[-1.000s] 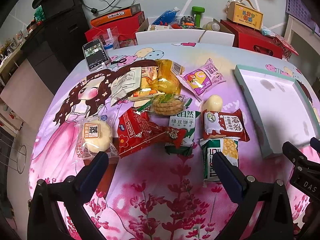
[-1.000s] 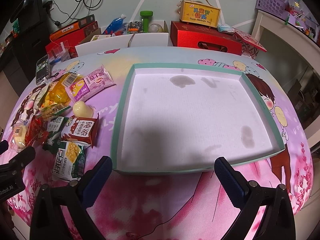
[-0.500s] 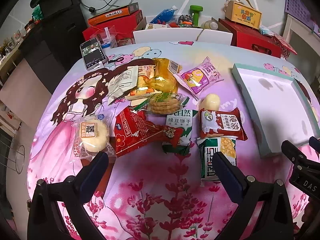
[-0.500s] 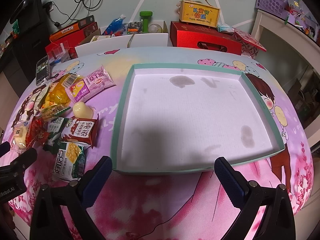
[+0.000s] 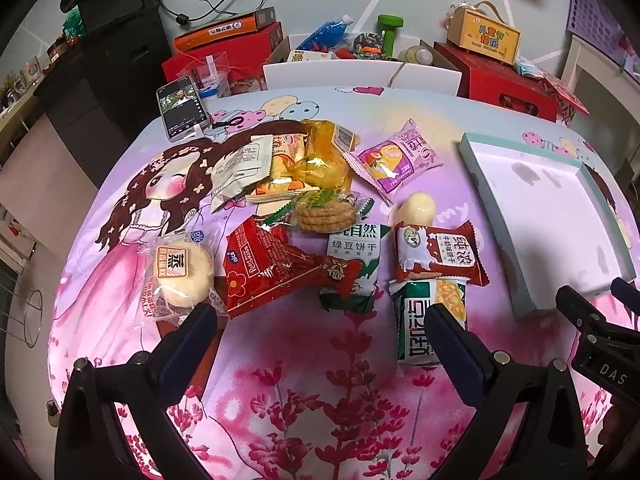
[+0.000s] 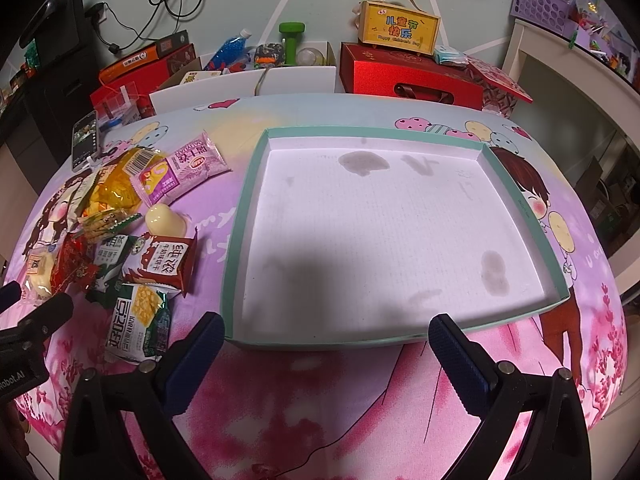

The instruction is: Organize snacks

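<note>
Several snack packets lie in a pile on the pink cartoon tablecloth: a round bun (image 5: 178, 274), a red packet (image 5: 266, 270), a green-and-white biscuit packet (image 5: 354, 264), a brown-red packet (image 5: 438, 256), a green corn-cracker packet (image 5: 430, 320), a pink packet (image 5: 394, 160). An empty teal-rimmed white tray (image 6: 236, 252) sits to their right, also in the left wrist view (image 5: 492, 220). My left gripper (image 5: 320, 332) is open and empty above the near edge of the pile. My right gripper (image 6: 324, 344) is open and empty at the tray's near rim.
A phone (image 5: 180, 106) lies at the far left of the table. Red boxes (image 6: 408, 74), a yellow gift box (image 6: 398, 28), a green dumbbell (image 6: 291, 40) and white bins stand behind the table. A white shelf (image 6: 568, 76) is at the right.
My left gripper has drawn slightly back and left from the pile. The right gripper and the tray have hardly moved.
</note>
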